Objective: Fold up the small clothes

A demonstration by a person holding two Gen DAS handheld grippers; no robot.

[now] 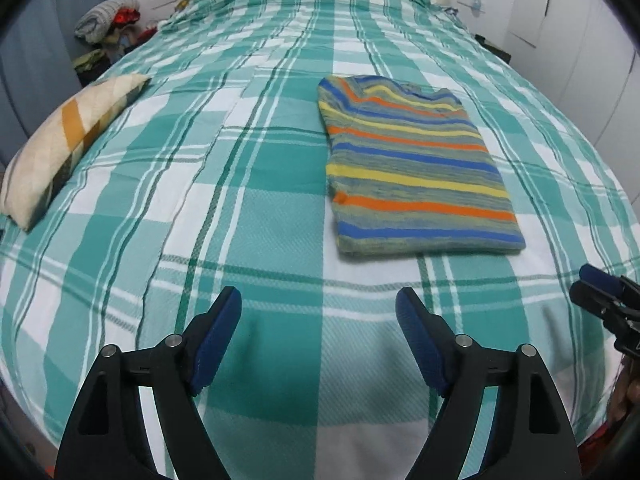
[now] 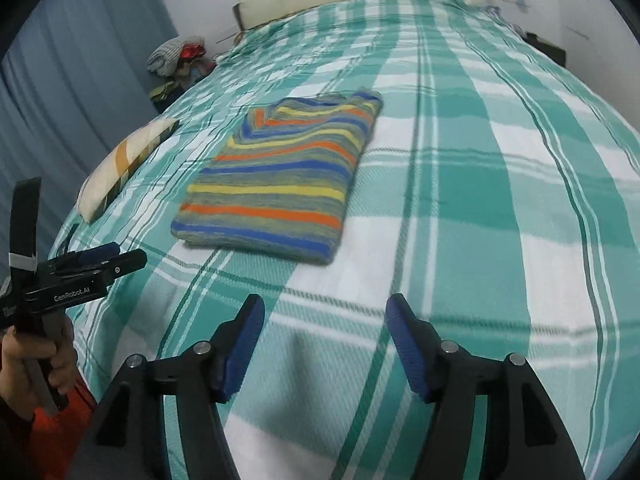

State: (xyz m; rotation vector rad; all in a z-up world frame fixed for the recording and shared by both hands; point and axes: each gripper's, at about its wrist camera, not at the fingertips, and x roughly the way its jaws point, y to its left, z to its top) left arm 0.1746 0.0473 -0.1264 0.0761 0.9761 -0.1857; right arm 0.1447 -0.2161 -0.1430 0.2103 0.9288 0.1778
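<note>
Jaws on my left gripper and right gripper stand wide, empty, above the plaid bedspread. Folded striped sweater lies flat ahead, beyond both sets of fingertips, untouched. Patterned pillow lies far left of my jaws.

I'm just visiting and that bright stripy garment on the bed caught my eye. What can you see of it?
The striped knit sweater looks soft, with grey-green bands crossed by orange, yellow and blue stripes. It is folded into a neat rectangle, neckline at the far end, lying flat on the green-and-white plaid bedspread. Nothing else touches it; both sets of fingers are open and short of it.
</note>
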